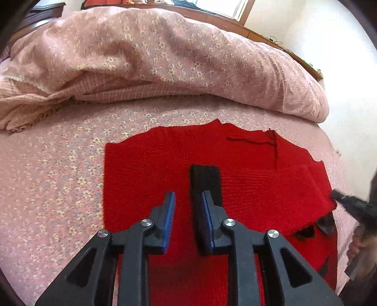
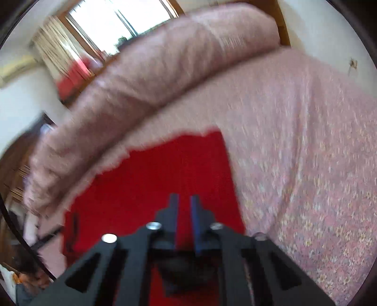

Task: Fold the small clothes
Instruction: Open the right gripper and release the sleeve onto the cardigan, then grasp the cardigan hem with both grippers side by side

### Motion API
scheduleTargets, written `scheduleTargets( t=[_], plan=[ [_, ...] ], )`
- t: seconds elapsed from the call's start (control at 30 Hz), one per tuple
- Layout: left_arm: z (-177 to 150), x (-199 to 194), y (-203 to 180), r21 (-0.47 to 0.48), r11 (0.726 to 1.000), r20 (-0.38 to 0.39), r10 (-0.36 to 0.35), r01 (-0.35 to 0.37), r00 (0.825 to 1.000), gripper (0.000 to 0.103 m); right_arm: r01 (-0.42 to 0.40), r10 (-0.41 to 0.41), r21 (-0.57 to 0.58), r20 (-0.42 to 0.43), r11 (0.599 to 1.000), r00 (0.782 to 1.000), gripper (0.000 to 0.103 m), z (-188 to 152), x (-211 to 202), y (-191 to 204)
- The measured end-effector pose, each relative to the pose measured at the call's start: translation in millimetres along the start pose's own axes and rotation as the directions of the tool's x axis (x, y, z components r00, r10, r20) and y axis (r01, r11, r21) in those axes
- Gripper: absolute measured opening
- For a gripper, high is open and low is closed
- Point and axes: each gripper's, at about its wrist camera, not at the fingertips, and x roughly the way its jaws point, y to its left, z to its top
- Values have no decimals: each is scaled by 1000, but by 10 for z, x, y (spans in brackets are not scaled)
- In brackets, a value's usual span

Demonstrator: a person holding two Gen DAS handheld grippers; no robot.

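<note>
A small red knit sweater [image 1: 153,169] lies flat on the pink flowered bedsheet [image 1: 47,169]. One sleeve with a black cuff [image 1: 205,179] is folded across its body. My left gripper [image 1: 187,200] is open and empty just above the sweater, with the black cuff beside its right finger. My right gripper [image 2: 184,204] is open with a narrow gap, empty, above the red sweater [image 2: 153,179]; this view is blurred by motion. The right gripper also shows blurred at the right edge of the left wrist view [image 1: 353,207], by the sweater's right side.
A rolled pink flowered quilt [image 1: 165,54] lies along the far side of the bed, just beyond the sweater. A wooden headboard [image 1: 235,23] and a window [image 2: 117,21] are behind it. Bare sheet [image 2: 306,153] lies to the right of the sweater.
</note>
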Motion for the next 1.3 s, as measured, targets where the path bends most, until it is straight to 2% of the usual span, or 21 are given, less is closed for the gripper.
scheduleTargets(
  t=[0.07, 0.17, 0.27, 0.33, 0.4, 0.5, 0.53, 0.57, 0.63, 0.67, 0.73, 0.77, 0.87, 0.97, 1.0, 1.03, 1.07, 1.13, 1.23, 1.3],
  plan=[
    [-12, -26, 16, 0, 1000, -6, 8, -8, 1000, 17, 42, -40, 23, -59, 999, 997, 0, -61, 209, -92],
    [-59, -94, 95, -25, 999, -28, 26, -27, 999, 17, 5, -4, 116, -12, 993, 1000, 0, -102, 191, -194],
    [-218, -320, 202, -69, 997, -20, 18, -20, 1000, 17, -88, 76, 129, 98, 988, 992, 5, -125, -83, -215],
    [-375, -508, 259, -83, 996, -23, 14, -16, 1000, 21, -95, 79, 94, 157, 991, 984, 8, -145, -261, -197],
    [-531, -656, 303, -84, 996, -20, 30, -31, 999, 25, -92, 81, 52, 191, 994, 978, 17, -214, -481, -193],
    [-735, -809, 401, -133, 990, -18, 37, -39, 999, 26, -105, 93, 36, 251, 994, 964, 17, -427, -814, -275],
    [-812, -855, 446, -161, 987, -18, 16, -19, 1000, 27, -110, 97, 36, 259, 993, 961, 21, -469, -896, -289],
    [-891, -903, 479, -182, 983, -17, 1, -4, 1000, 31, -122, 110, 32, 263, 992, 959, 31, -539, -976, -330],
    [-1069, -965, 519, -205, 979, -25, -27, 21, 999, 41, -120, 111, 23, 244, 993, 963, 45, -635, -1099, -432],
    [-1159, -976, 528, -212, 977, -29, -42, 35, 999, 45, -112, 104, 23, 211, 993, 972, 45, -688, -1125, -494],
    [-1355, -961, 532, -220, 974, -51, -55, 43, 997, 45, -117, 111, 45, 121, 992, 986, 45, -780, -1128, -599],
    [-1439, -947, 531, -218, 975, -63, -56, 41, 996, 45, -137, 133, 46, 86, 990, 987, 45, -850, -1154, -677],
    [-1689, -876, 495, -185, 982, -96, -49, 30, 994, 45, -138, 139, -11, 59, 990, 989, 45, -1044, -1237, -781],
    [-1855, -766, 423, -125, 992, -143, 7, -25, 990, 45, -159, 160, -32, 26, 987, 987, 45, -1245, -1239, -831],
    [-1890, -759, 389, -103, 994, -126, 21, -34, 992, 45, -169, 168, -38, -24, 985, 986, 45, -1345, -1183, -835],
    [-1918, -766, 361, -81, 996, -110, 34, -43, 993, 45, -163, 161, -45, -49, 986, 986, 45, -1392, -1155, -837],
    [-1943, -771, 329, -62, 997, -105, 47, -53, 993, 46, -124, 119, -59, -70, 991, 990, 45, -1491, -1117, -847],
    [-2022, -795, 284, -42, 998, -101, 51, -55, 994, 50, -84, 78, -81, -72, 993, 994, 45, -1608, -1112, -885],
    [-2164, -874, 282, -50, 999, -107, 15, -21, 994, 53, -138, 134, -63, -66, 988, 989, 45, -1731, -1149, -993],
    [-2254, -957, 300, -91, 996, -110, -9, -1, 994, 53, -222, 221, 0, -84, 975, 972, 46, -1788, -1173, -1102]
  ],
)
